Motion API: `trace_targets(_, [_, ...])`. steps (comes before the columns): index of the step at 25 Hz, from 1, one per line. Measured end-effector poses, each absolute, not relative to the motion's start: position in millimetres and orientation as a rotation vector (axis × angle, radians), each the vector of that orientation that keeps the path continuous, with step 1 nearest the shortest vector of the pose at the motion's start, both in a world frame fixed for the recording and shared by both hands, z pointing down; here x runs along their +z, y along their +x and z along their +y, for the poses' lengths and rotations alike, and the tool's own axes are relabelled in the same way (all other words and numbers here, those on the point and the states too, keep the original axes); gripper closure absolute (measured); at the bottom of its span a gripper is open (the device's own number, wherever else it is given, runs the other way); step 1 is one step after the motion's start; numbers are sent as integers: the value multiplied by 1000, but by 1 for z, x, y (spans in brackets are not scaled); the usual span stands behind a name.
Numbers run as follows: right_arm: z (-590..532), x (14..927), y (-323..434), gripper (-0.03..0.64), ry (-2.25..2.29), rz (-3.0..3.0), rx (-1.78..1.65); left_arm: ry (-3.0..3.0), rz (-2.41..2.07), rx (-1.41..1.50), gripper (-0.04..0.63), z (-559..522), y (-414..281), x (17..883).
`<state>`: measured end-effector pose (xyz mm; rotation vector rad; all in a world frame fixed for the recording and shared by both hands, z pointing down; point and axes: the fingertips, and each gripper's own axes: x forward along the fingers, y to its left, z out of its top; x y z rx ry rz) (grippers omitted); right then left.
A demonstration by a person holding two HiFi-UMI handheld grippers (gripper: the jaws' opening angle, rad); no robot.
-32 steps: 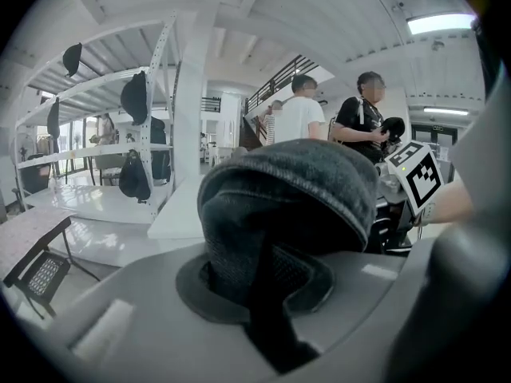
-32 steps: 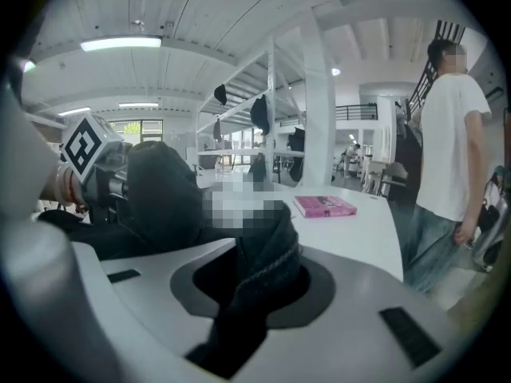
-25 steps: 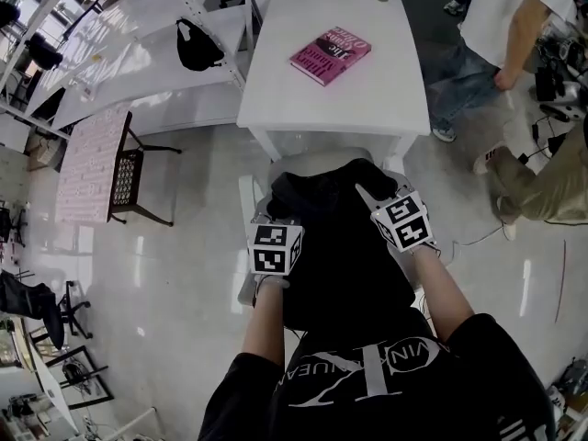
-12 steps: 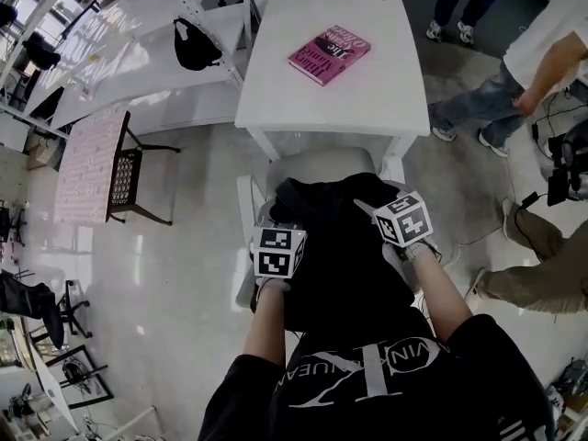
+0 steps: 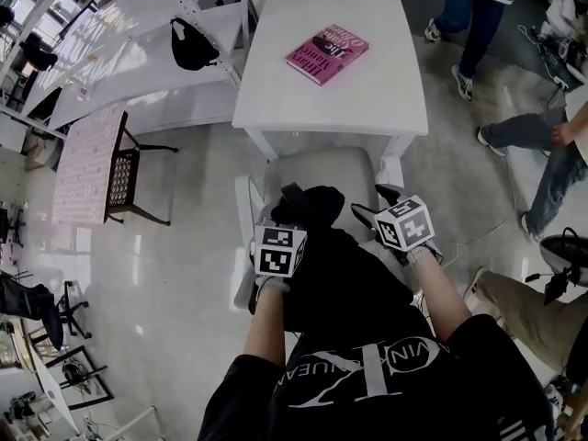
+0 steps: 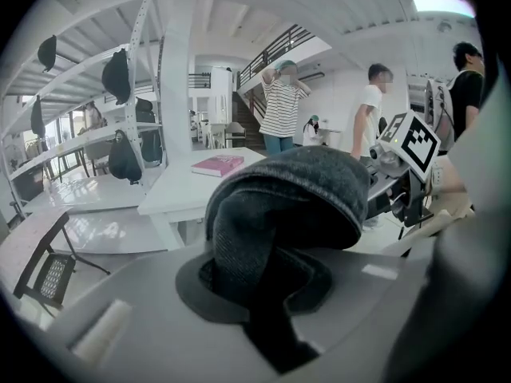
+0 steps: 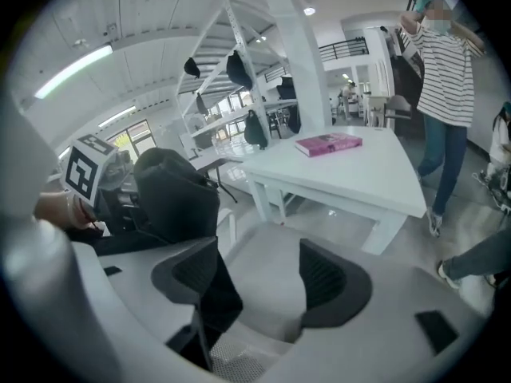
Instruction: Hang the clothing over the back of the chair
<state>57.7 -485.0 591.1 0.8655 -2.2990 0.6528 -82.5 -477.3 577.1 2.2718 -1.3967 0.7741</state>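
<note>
at the far left of the head view stand white shelves (image 5: 138,53) with black things on them, and below them a small dark seat (image 5: 124,180).

next comes the left gripper (image 6: 267,287), low in the middle of the frame. its jaws are nearly together and squeeze a fold of the black clothing (image 5: 344,283). in the left gripper view the cloth bunches up in a fat roll right in front of the jaws.

the clothing lies over the back of the grey chair (image 5: 317,168). most of it hangs down on the side near the person. a lump of it sits on top and spills a little toward the seat.

to the right is the right gripper (image 5: 378,203). its jaws have just been opening and now stand wide apart. nothing is pinched between them. in the right gripper view you see the grey chair through the gap, and a bit of black cloth just beside one pad.

above, in the upper middle, a white table (image 5: 367,90) holds a pink book (image 5: 327,53). a person in a striped top (image 7: 447,70) stands at the far right.

i think the job is nearly done. the clothing is on the chair back and one side is let go. what is left is for the left gripper to let go too, and maybe to smooth out the lump.
</note>
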Motion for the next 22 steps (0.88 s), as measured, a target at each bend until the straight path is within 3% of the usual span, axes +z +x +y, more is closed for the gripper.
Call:
trace_targets(6, [-473,593,54,328,843,-2317,678,2282,-1337,874,528,-475,-75,585])
trace_targets(14, [-465,588,49,328,820,-2322,645,2277,-1149,1228,506,-461,-62,603])
trace_targets(22, [-456,585,47,328,800,-2336,637,2251,-1077,1298,453,-451,-66,603])
